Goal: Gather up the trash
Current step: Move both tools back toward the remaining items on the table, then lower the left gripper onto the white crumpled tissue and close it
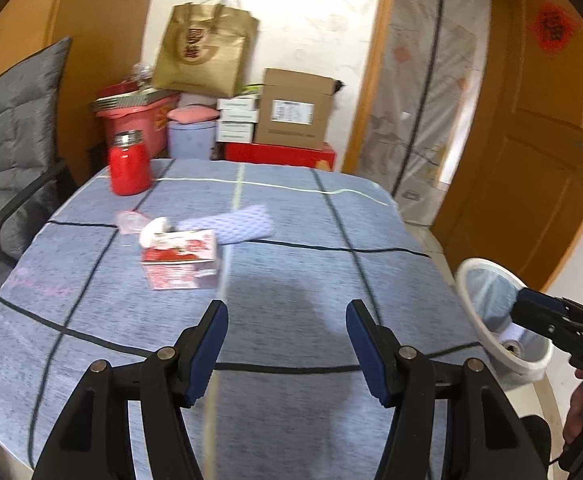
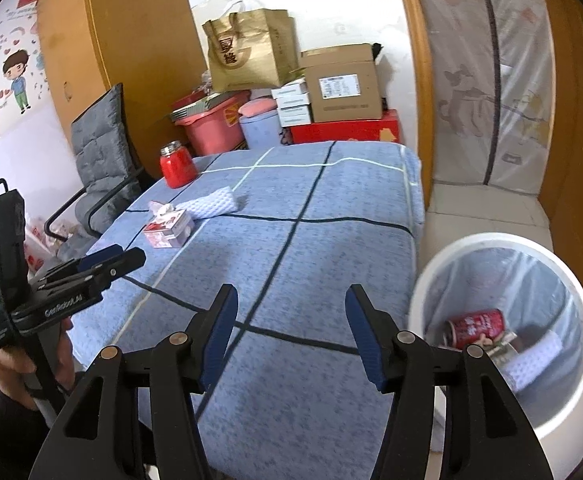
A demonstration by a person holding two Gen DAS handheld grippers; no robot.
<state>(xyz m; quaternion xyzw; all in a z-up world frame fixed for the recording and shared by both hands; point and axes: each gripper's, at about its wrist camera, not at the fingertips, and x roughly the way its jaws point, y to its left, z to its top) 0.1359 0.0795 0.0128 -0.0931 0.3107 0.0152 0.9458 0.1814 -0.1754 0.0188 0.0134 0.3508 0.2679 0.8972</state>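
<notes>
A table with a blue checked cloth (image 1: 291,280) holds a red-and-white tissue box (image 1: 179,258), a crumpled clear wrapper (image 1: 131,220), a pale blue waffle cloth (image 1: 231,222) and a red jar (image 1: 128,164). My left gripper (image 1: 287,320) is open and empty above the near part of the table. My right gripper (image 2: 291,304) is open and empty over the table's right edge. A white lined trash bin (image 2: 503,320) stands on the floor to the right; a red can (image 2: 475,326) and other trash lie in it. The bin also shows in the left wrist view (image 1: 491,304).
A grey cushioned chair (image 1: 15,152) stands left of the table. Behind the table are a pink tub (image 1: 139,116), a gold paper bag (image 1: 207,48), cardboard boxes (image 1: 295,108) and a red box (image 1: 279,154). A wooden door (image 1: 531,140) and a plastic curtain (image 1: 423,92) are to the right.
</notes>
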